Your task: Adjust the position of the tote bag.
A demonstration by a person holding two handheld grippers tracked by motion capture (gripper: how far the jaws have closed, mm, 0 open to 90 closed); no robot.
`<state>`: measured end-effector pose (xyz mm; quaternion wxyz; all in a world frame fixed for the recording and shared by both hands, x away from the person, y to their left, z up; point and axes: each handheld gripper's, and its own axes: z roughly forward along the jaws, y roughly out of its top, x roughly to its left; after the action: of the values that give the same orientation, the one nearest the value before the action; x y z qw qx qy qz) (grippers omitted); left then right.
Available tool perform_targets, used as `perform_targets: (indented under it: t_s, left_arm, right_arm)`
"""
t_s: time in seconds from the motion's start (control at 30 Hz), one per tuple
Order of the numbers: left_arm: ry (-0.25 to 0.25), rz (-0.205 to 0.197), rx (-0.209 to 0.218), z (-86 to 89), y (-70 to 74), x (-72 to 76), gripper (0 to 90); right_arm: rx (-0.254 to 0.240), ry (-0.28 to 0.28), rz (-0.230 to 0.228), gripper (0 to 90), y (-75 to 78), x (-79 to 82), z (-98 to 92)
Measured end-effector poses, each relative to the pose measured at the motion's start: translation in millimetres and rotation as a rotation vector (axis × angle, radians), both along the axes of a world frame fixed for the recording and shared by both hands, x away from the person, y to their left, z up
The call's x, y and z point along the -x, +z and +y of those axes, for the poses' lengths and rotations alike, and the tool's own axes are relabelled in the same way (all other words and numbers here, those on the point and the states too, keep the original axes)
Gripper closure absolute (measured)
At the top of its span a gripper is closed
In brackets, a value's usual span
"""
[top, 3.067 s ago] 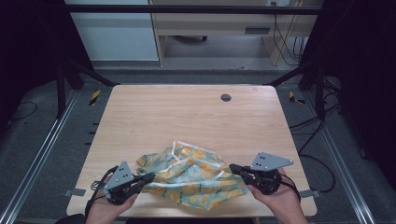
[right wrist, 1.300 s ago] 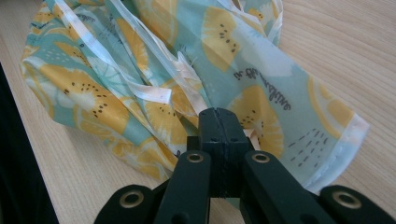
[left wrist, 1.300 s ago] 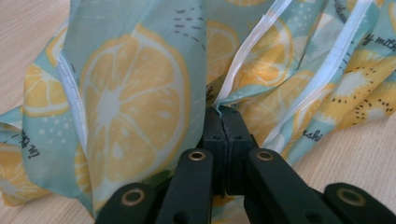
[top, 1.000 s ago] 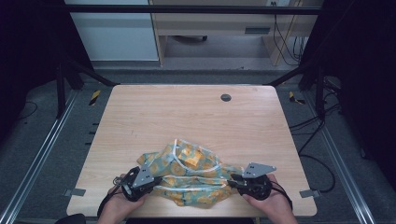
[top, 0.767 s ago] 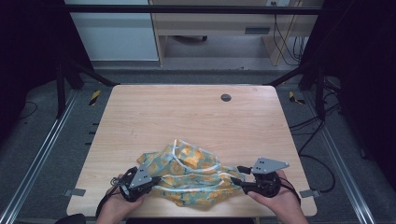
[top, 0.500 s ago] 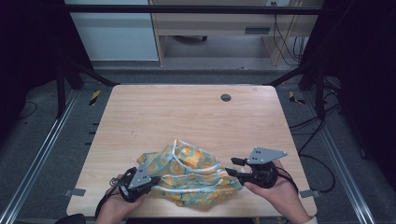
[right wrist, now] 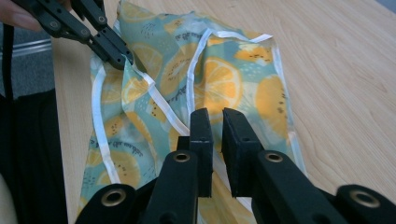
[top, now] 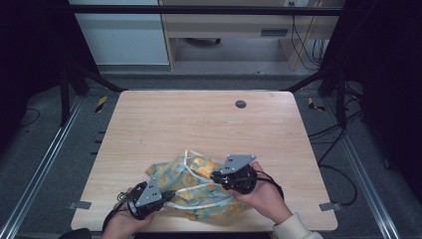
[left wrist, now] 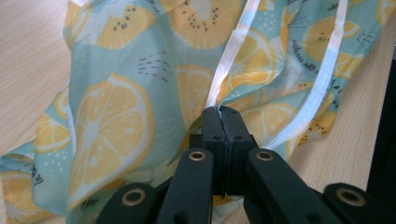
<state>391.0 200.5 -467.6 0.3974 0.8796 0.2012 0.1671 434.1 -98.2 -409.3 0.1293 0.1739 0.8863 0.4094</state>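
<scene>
**Cloth pinched at near table edge, second tongs narrowed above it**

Cloth (top: 196,186), teal with an orange citrus-slice print and white edge binding, lies crumpled on the wooden table (top: 199,124), close to the edge nearest the person and roughly midway across it. The left gripper view shows it spread over the wood in loose folds, with two lines of white binding running away from the jaws.

Left gripper (left wrist: 220,112): jaws fully closed, pads pressed together on a fold of the cloth right at the white binding. The fabric puckers at the pinch. From the high view, this gripper (top: 166,195) sits at the near left corner of the cloth, in the person's left hand (top: 124,216). The right gripper view shows the same pinch from the other side, left gripper (right wrist: 122,58) biting the cloth at its bound edge.

Right gripper (right wrist: 217,119): jaws have just been closing and now stand narrow, with a slim gap left between the pads. No fabric is seen clamped between them; the cloth lies beyond and below the tips, and whether the tips touch it cannot be told. In the high view this gripper (top: 215,175) is over the right part of the cloth, held by the right hand (top: 259,191), its grey plate uppermost.

A small dark round fitting (top: 241,104) is set in the table near its far edge, well apart from the cloth.
</scene>
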Motion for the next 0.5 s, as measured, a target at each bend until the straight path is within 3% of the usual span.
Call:
perform_targets:
  t_s: [0.27,0.5]
  left_arm:
    - [-0.008,0.009,-0.011,-1.9,-1.3,0.4,90.0]
    - [-0.004,0.01,-0.007,-1.2,-1.3,-0.1,89.9]
  right_arm:
    - [0.035,0.01,-0.014,72.3,-8.4,1.9,5.8]
    - [0.061,0.034,0.005,75.4,-12.9,4.9,6.4]
